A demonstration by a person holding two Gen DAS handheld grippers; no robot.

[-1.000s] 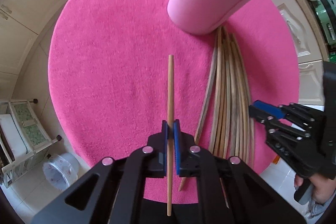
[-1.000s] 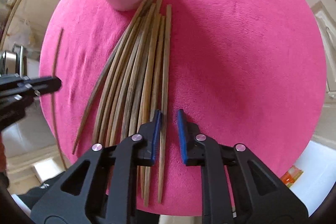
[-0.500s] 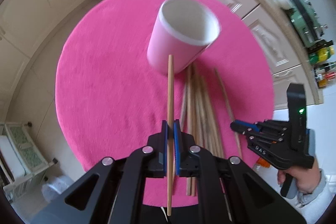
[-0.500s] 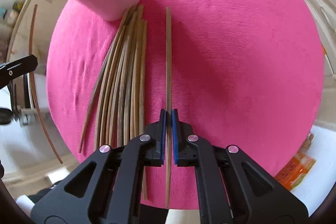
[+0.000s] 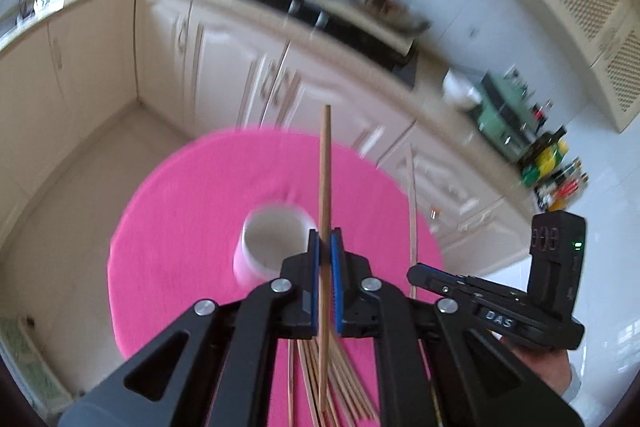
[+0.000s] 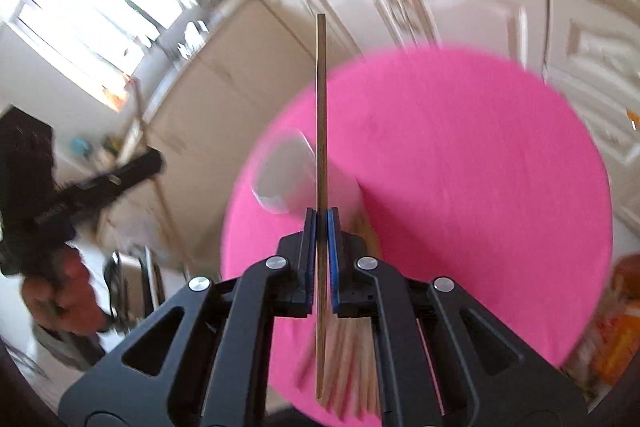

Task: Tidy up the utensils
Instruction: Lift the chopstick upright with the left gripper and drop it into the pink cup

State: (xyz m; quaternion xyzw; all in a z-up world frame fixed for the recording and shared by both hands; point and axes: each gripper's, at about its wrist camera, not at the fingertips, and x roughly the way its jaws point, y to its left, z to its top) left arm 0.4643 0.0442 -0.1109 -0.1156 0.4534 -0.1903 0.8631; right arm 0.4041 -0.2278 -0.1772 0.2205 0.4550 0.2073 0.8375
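Above a pink mat (image 5: pixel 180 227), the left hand-held gripper (image 5: pixel 325 247) and right hand-held gripper (image 6: pixel 319 227) each clamp one wooden chopstick (image 5: pixel 325 187) beside a pink cup (image 5: pixel 268 247), remaining chopsticks (image 5: pixel 340 387) lying below.

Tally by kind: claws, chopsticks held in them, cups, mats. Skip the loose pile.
Claws: 2 (left claw, right claw)
Held chopsticks: 2 (left chopstick, right chopstick)
Pink cup: 1
Pink mat: 1
Total: 6
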